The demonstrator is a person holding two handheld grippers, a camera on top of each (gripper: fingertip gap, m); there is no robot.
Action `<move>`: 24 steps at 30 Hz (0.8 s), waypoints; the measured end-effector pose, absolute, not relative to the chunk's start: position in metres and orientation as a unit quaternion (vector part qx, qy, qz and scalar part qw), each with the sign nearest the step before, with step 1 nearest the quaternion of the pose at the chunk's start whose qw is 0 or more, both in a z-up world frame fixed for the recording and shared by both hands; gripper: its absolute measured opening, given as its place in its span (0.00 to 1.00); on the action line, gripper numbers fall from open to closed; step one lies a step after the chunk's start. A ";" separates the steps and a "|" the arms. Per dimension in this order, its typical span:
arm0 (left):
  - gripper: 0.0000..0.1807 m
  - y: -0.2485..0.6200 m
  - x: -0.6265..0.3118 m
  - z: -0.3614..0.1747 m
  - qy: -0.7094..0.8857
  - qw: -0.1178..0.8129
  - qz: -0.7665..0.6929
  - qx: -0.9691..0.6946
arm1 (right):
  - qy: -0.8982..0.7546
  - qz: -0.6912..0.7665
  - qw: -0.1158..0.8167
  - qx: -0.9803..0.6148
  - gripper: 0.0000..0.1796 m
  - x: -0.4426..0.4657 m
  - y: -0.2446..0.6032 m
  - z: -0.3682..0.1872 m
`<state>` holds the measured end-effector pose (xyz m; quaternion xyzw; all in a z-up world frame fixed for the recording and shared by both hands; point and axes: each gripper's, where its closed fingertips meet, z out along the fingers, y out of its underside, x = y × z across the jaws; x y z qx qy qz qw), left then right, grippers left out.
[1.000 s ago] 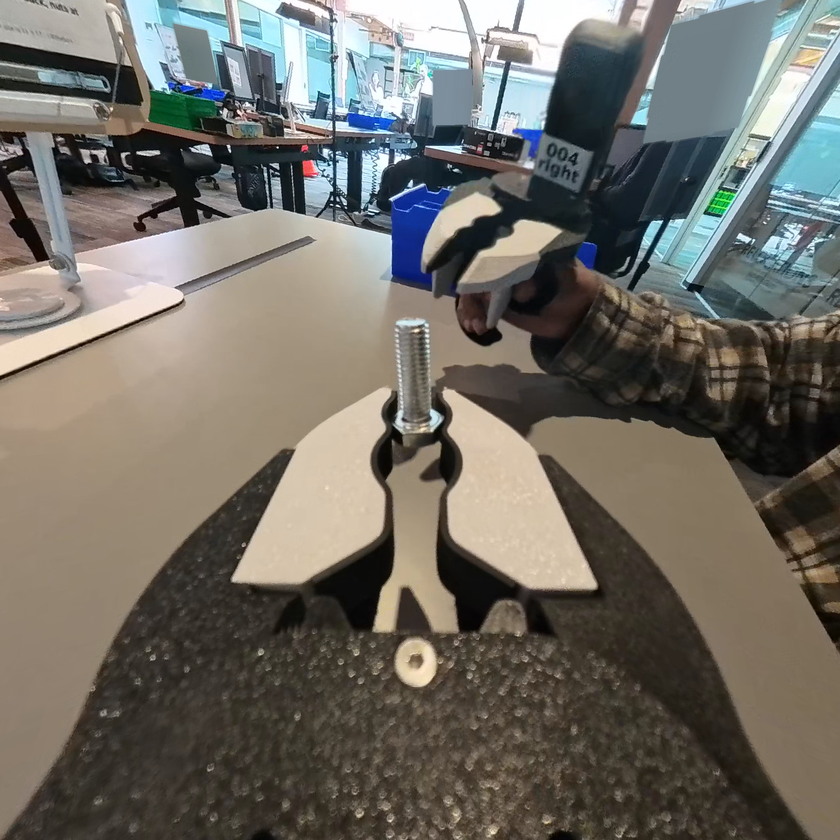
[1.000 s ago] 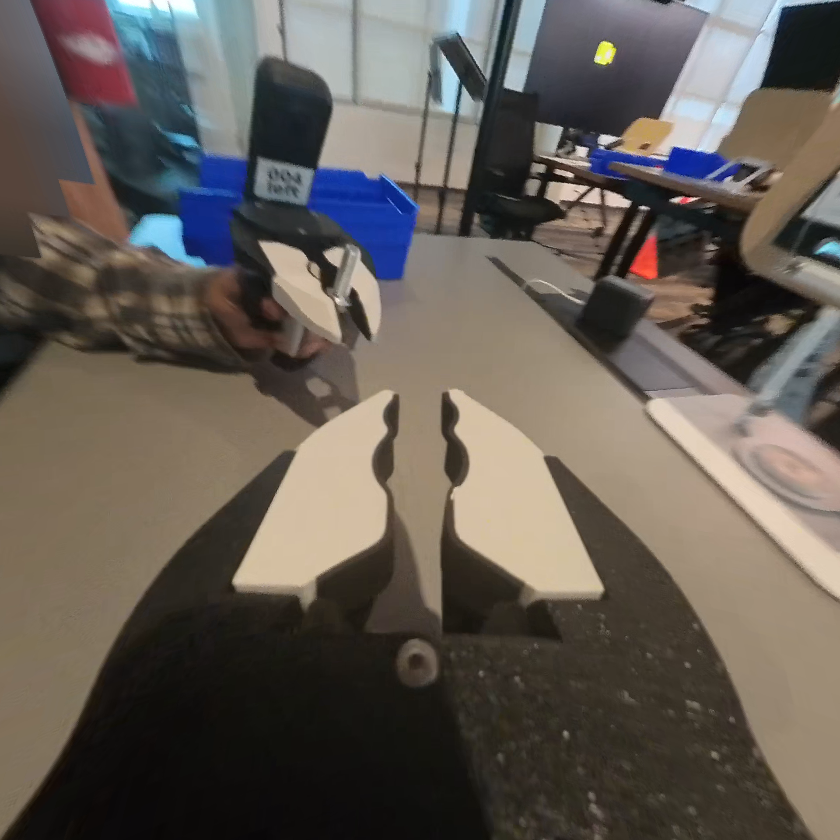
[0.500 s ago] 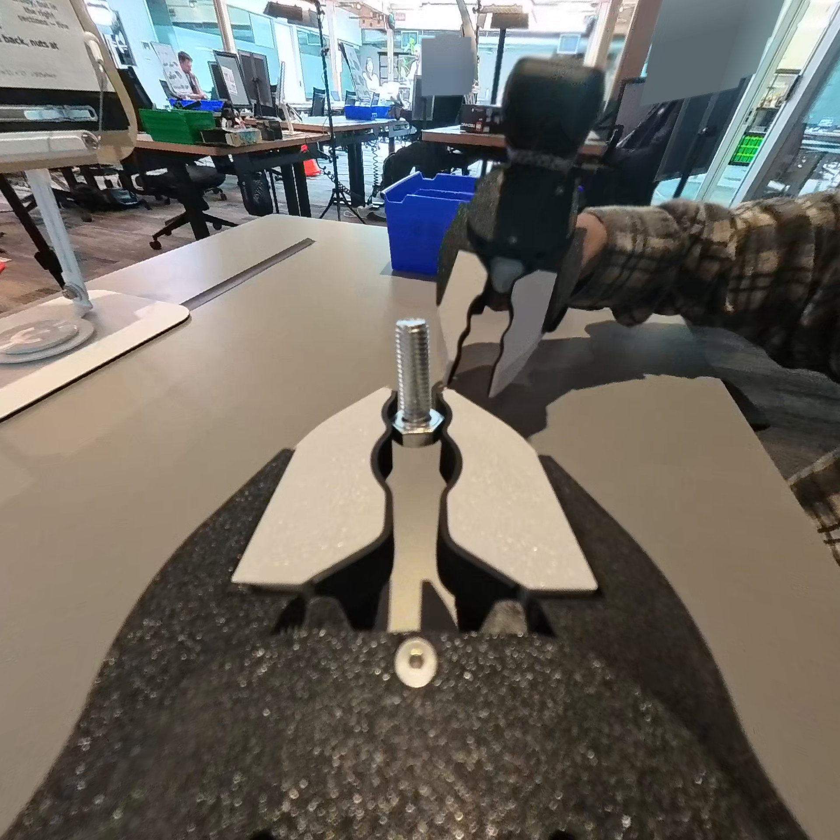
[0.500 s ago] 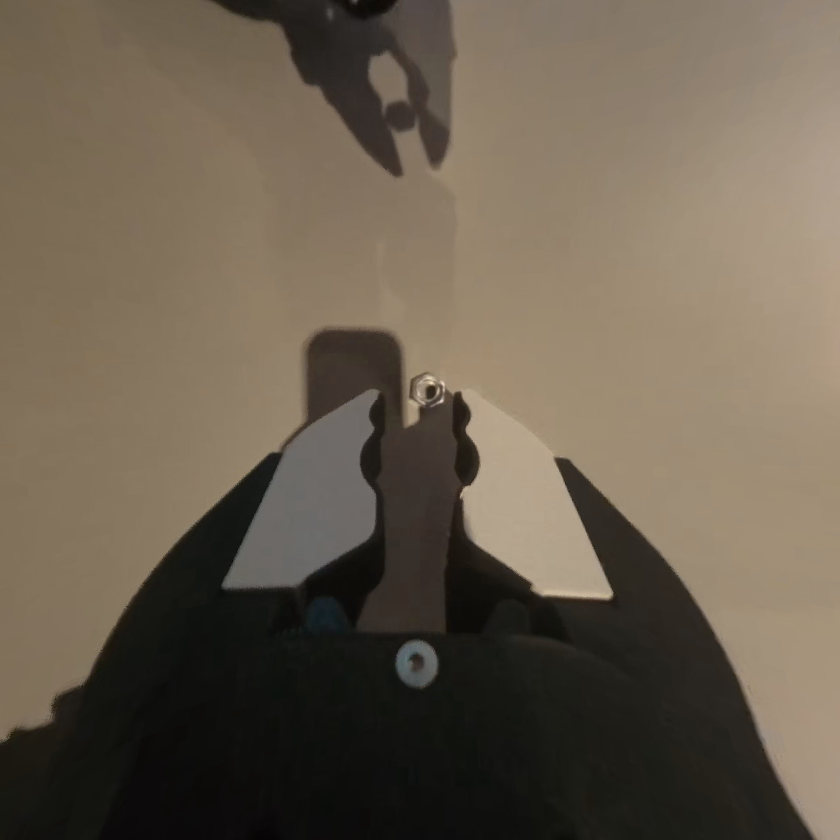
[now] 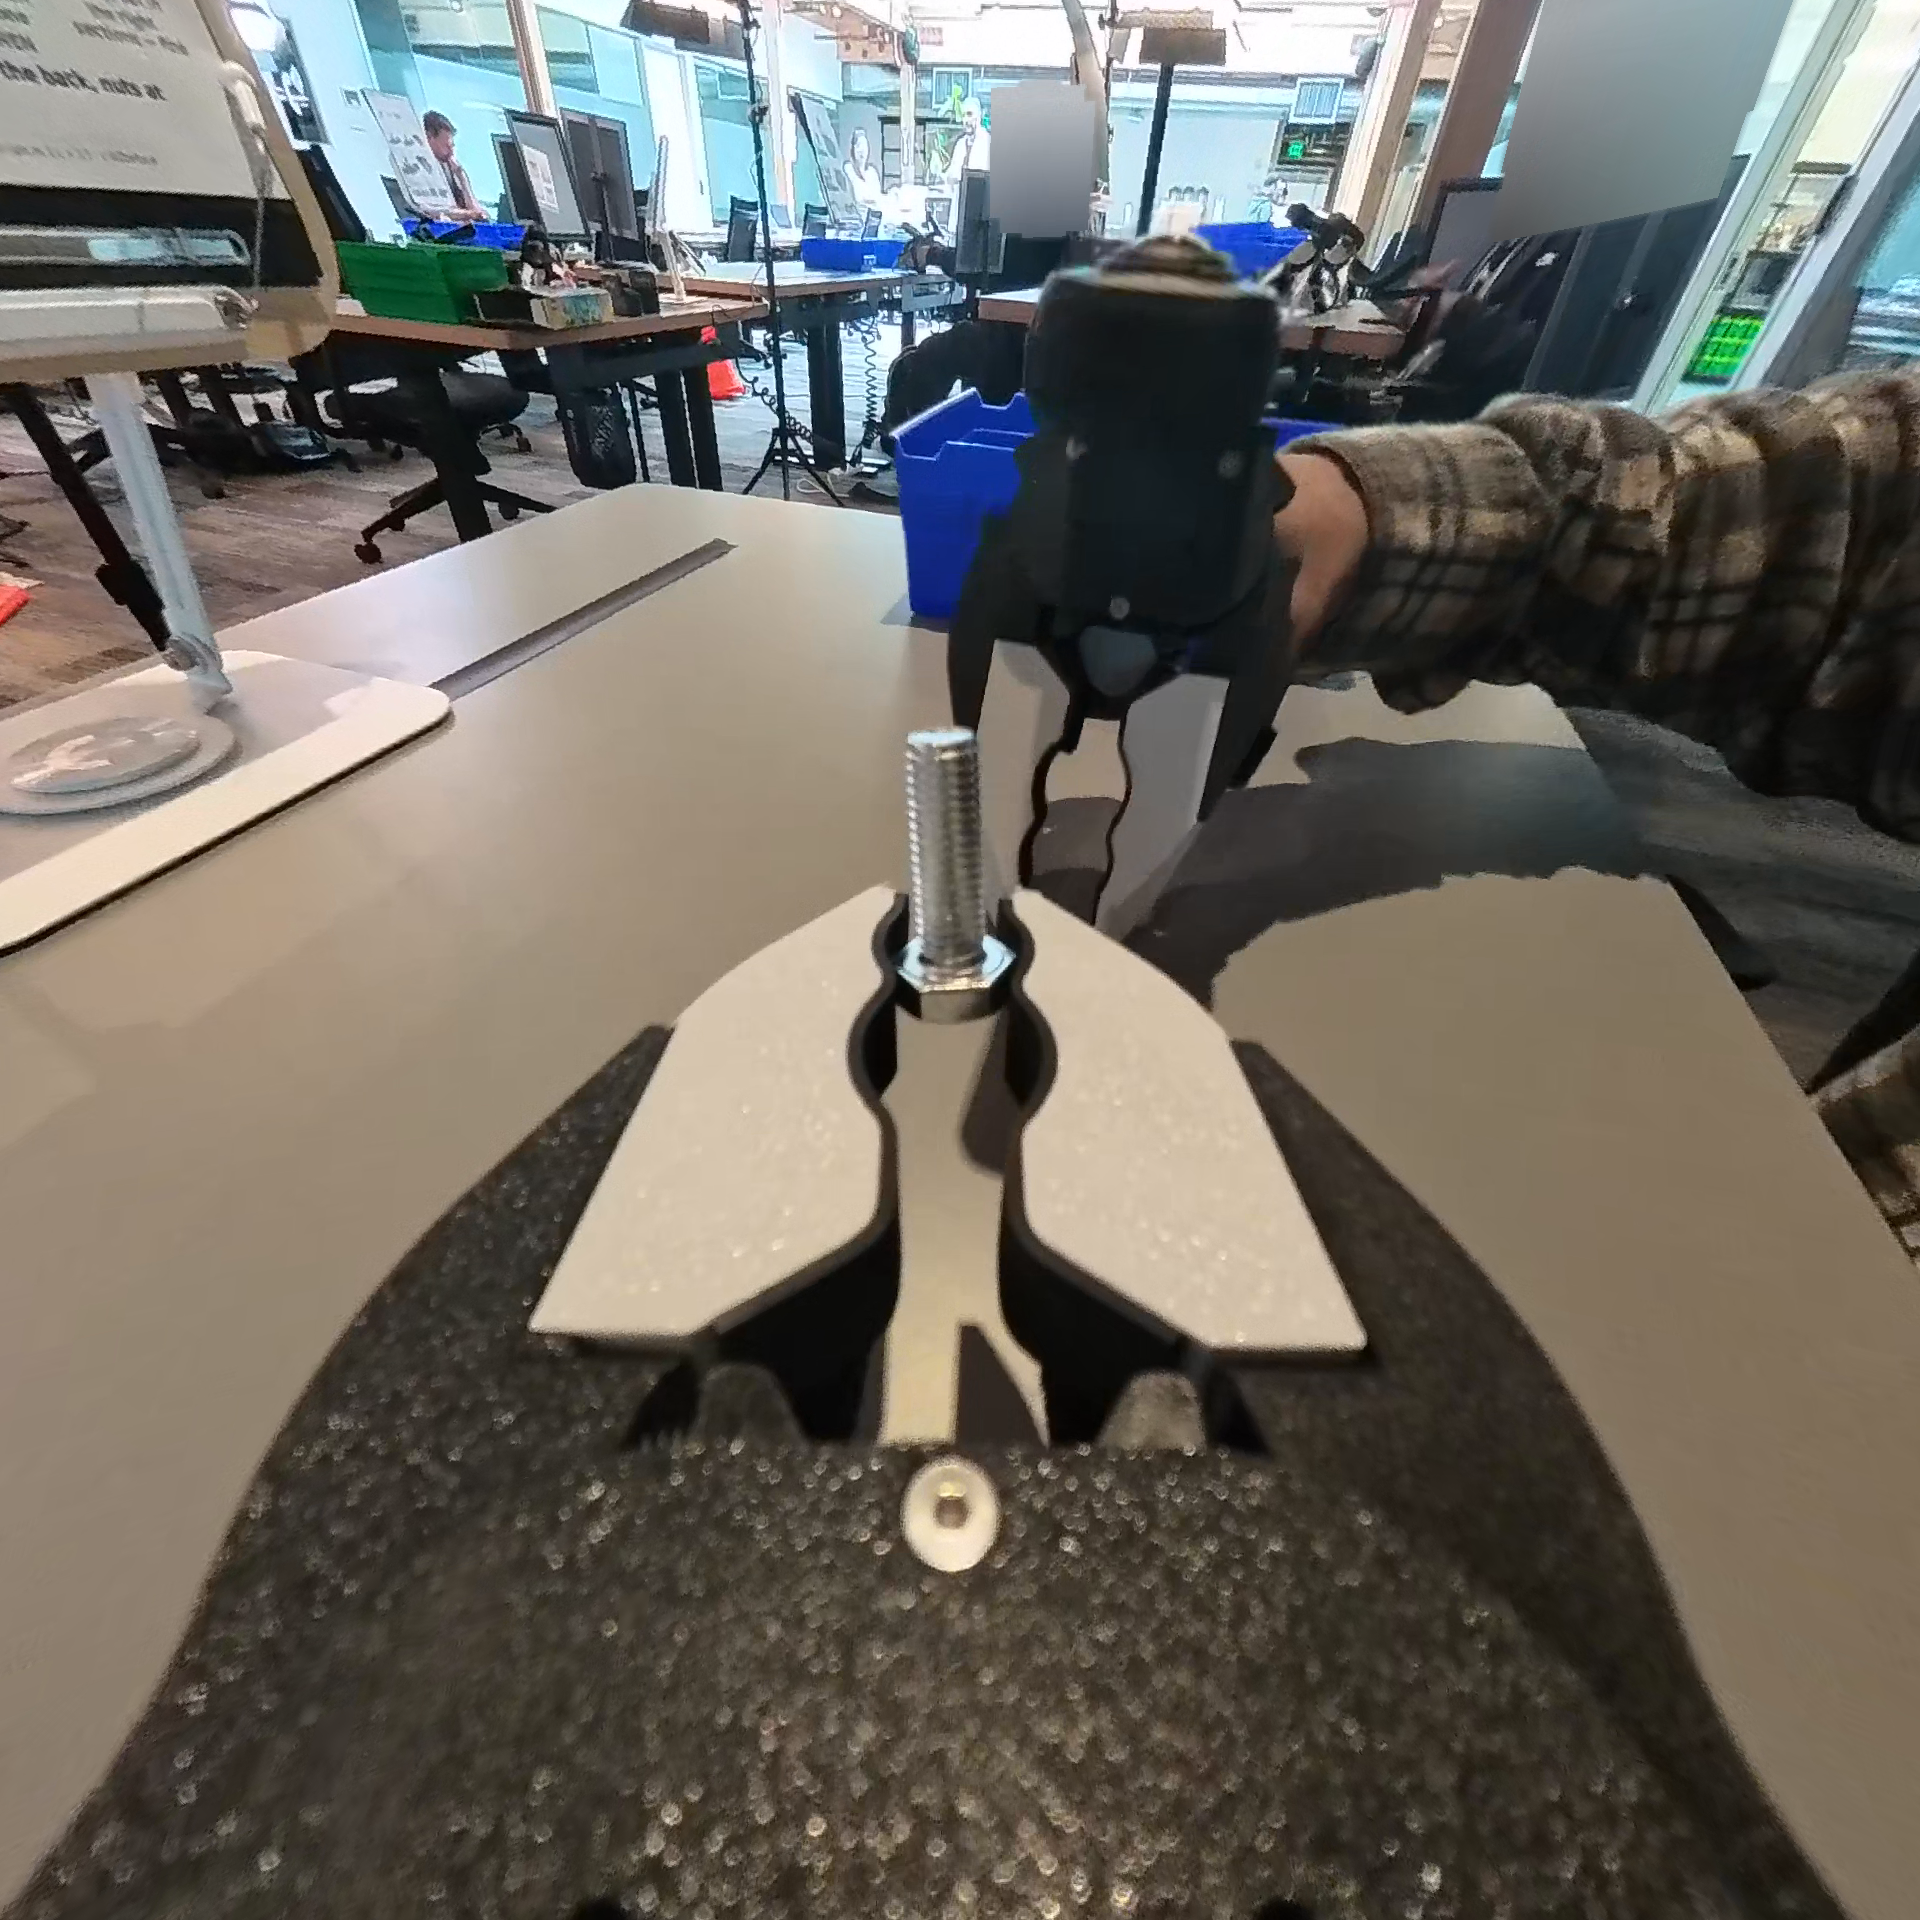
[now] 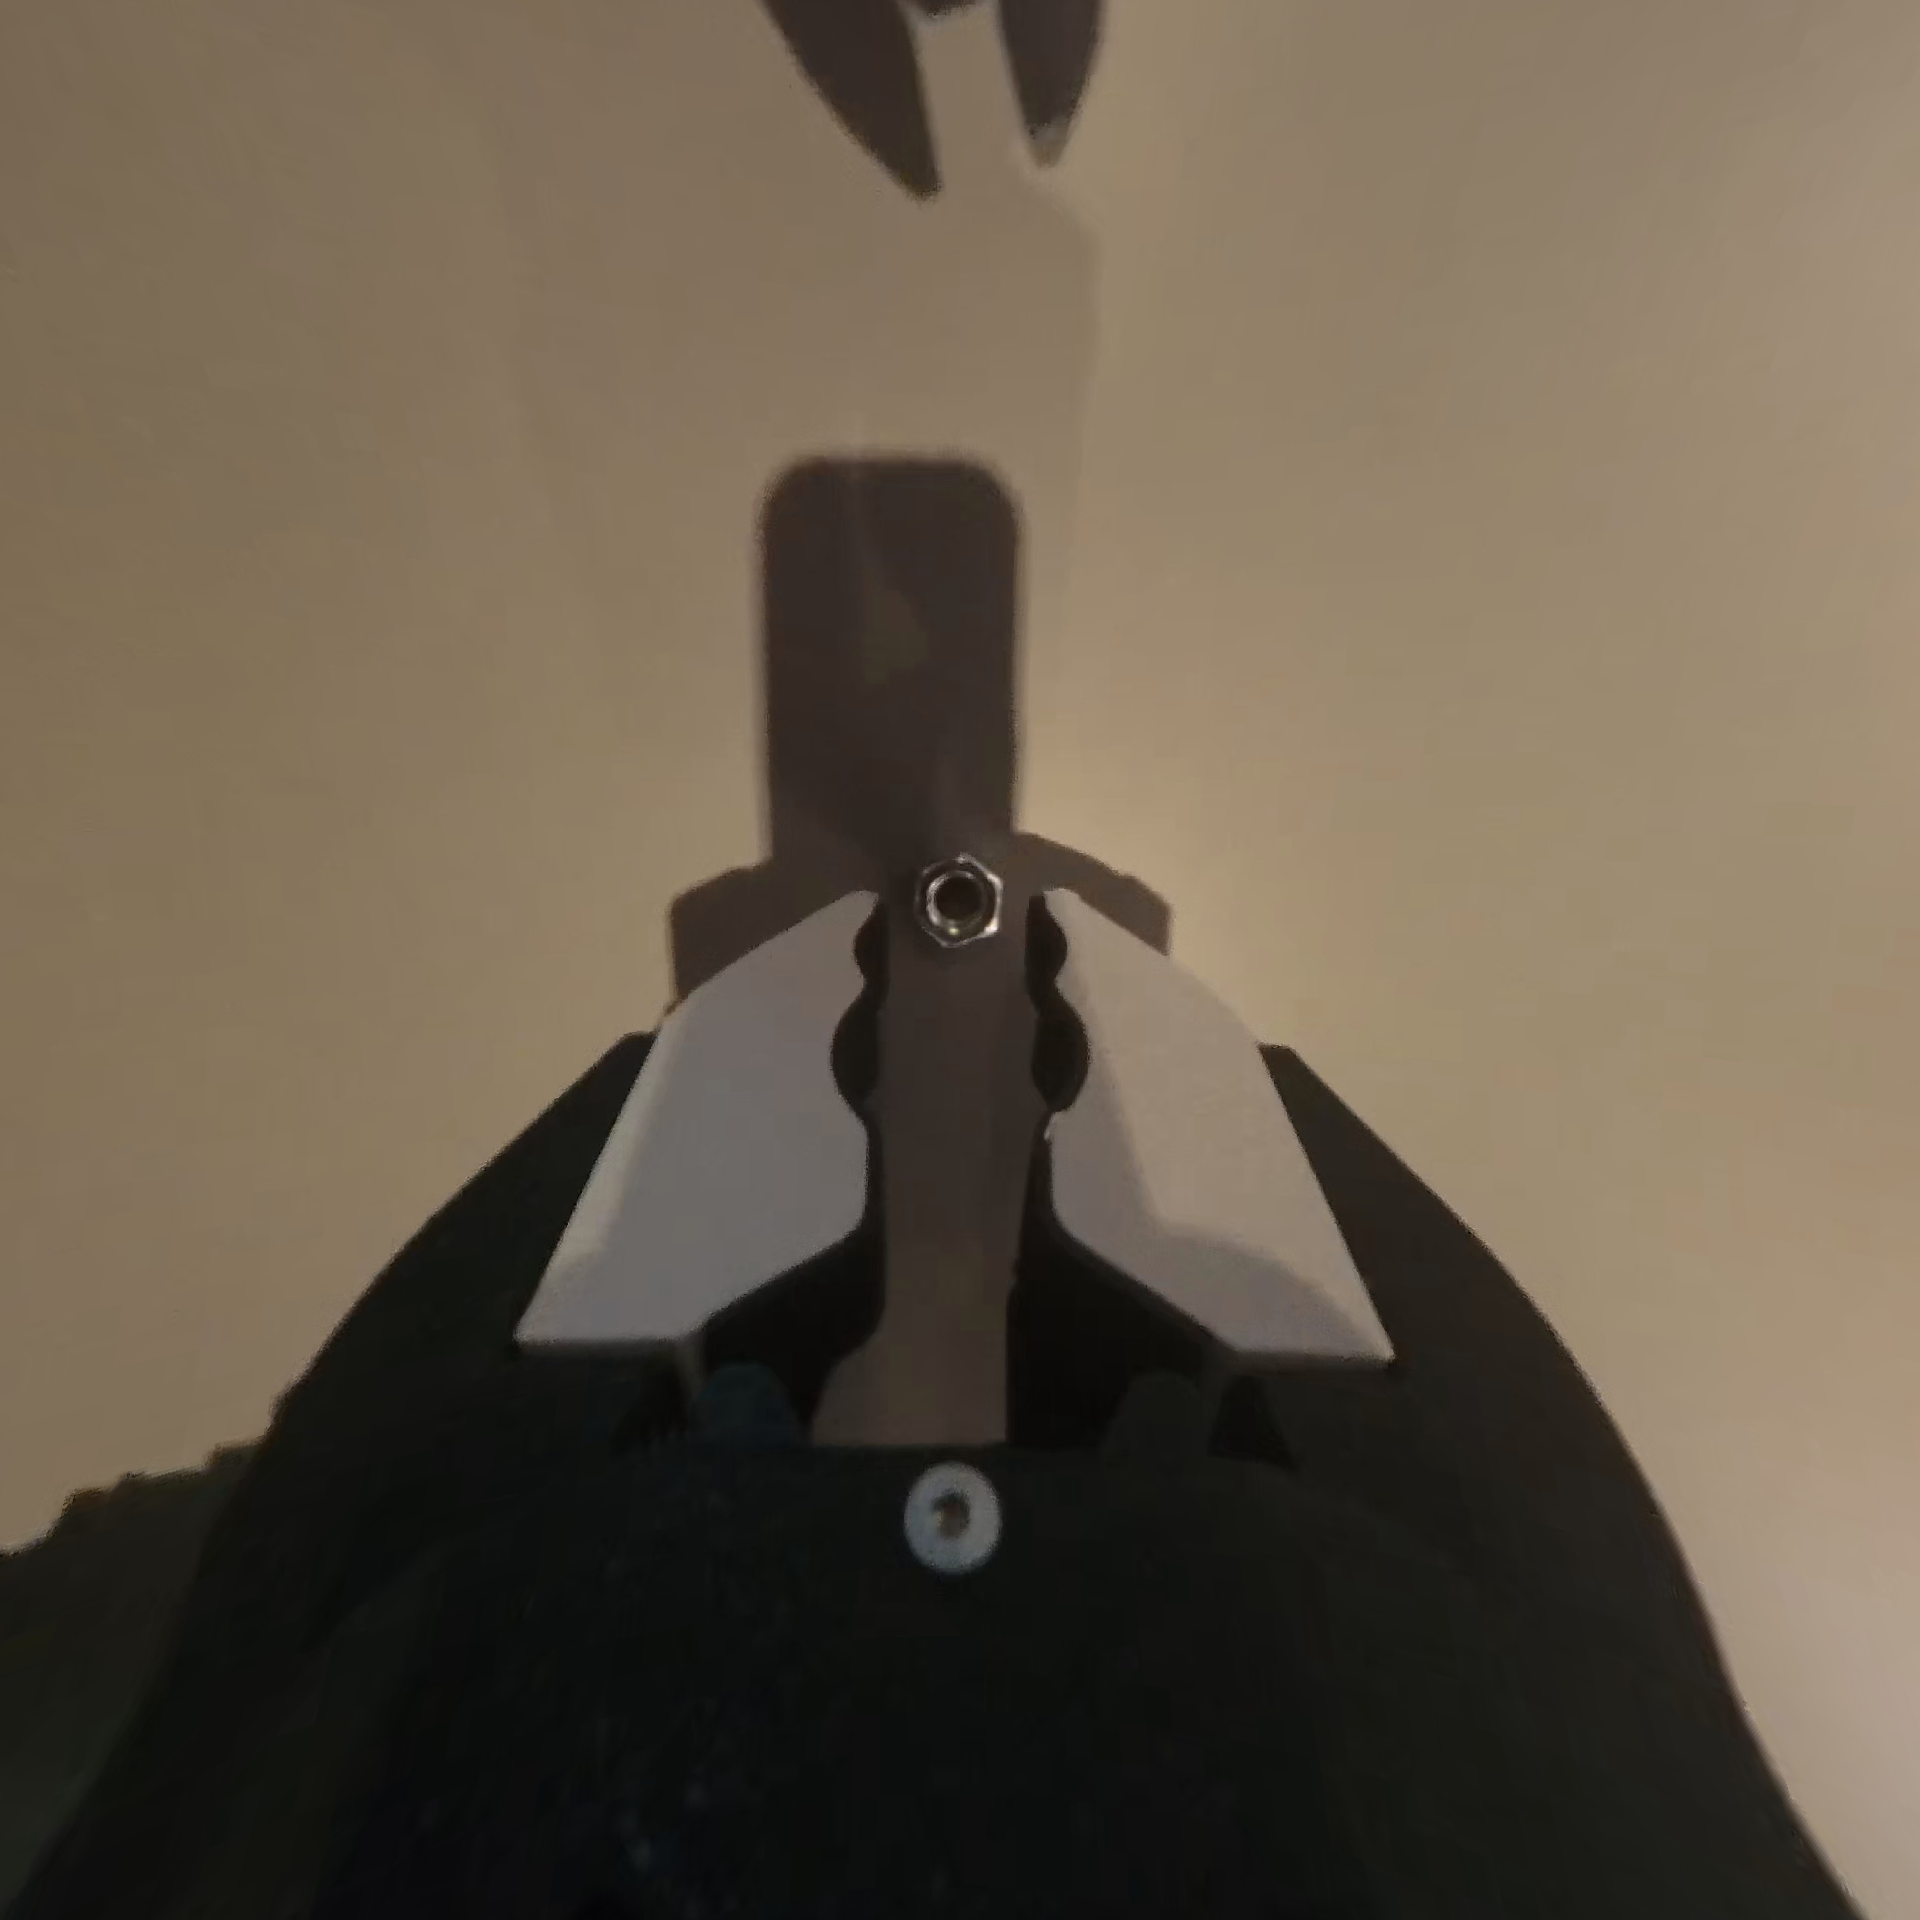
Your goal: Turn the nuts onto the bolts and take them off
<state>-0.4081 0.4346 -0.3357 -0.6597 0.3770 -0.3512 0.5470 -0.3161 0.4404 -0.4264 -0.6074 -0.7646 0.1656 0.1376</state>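
Looking along our left gripper in the left wrist view, we find its two pale fingers drawn in narrow around the hex head of a silver bolt. The head sits in the notch near the fingertips, and the threaded shank stands upright above them, bare along its whole visible length. Beyond the fingertips and a little to the right, our right gripper points straight down at the grey table, with our hand in a plaid sleeve behind it. Its fingers hang apart with a plain gap between them, their tips close to the tabletop; from this side we cannot tell what lies between them. A blue bin stands farther back, behind that gripper, and a white stand base lies far off to the left of our fingers.

Turning to the right wrist view, we look straight down on the table. The right gripper has its fingers spread moderately wide. A small silver nut lies flat on the table right between the fingertips, its hole facing up at us. Neither finger touches it; there is space on either side, slightly more on the left. The view is dim and somewhat blurred, and the gripper's dark shadow stretches ahead of the fingertips.
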 end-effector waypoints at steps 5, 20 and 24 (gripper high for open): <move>0.08 0.435 -0.410 -0.334 0.373 0.550 -0.352 -0.659 | -0.757 0.182 0.136 -0.613 0.14 -0.320 0.437 -0.433; 0.08 0.436 -0.408 -0.338 0.365 0.545 -0.363 -0.662 | -0.685 0.234 0.194 -0.662 0.11 -0.319 0.442 -0.439; 0.08 0.436 -0.407 -0.340 0.363 0.542 -0.365 -0.664 | -0.667 0.239 0.219 -0.671 0.09 -0.321 0.443 -0.439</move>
